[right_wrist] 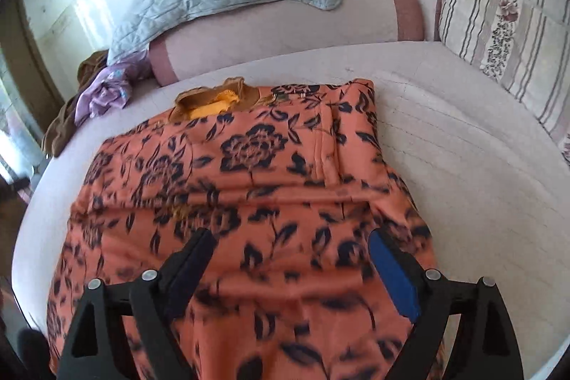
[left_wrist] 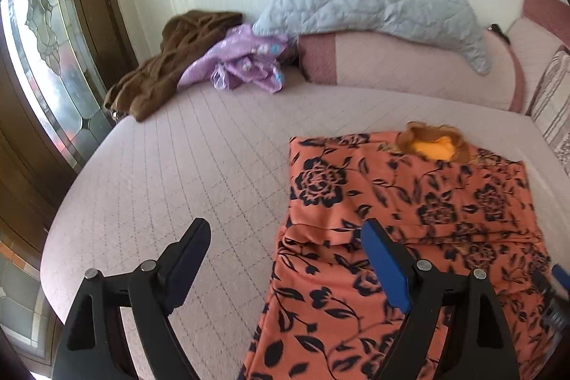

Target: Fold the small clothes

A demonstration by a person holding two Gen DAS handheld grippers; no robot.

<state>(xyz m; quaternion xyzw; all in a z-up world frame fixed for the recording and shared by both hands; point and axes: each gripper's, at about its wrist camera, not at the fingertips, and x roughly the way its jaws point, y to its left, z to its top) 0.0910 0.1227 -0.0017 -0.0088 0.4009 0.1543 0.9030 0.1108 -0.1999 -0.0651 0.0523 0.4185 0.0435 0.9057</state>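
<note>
Pink quilted bed [left_wrist: 199, 145] is carrying the orange floral garment [right_wrist: 256, 173], lying spread mid-fold, brown-and-yellow piece [right_wrist: 210, 104] at its far edge. Left gripper [left_wrist: 285, 259] and right gripper [right_wrist: 295, 267] are hovering, jaws released, empty. Next, probably regrasping near edge.

garment: orange fabric garment with dark navy flower print [right_wrist: 249, 202]
state: folded over itself, brown-and-yellow lining showing at its far end
place: flat on the pale quilted bed [left_wrist: 178, 166]
</note>
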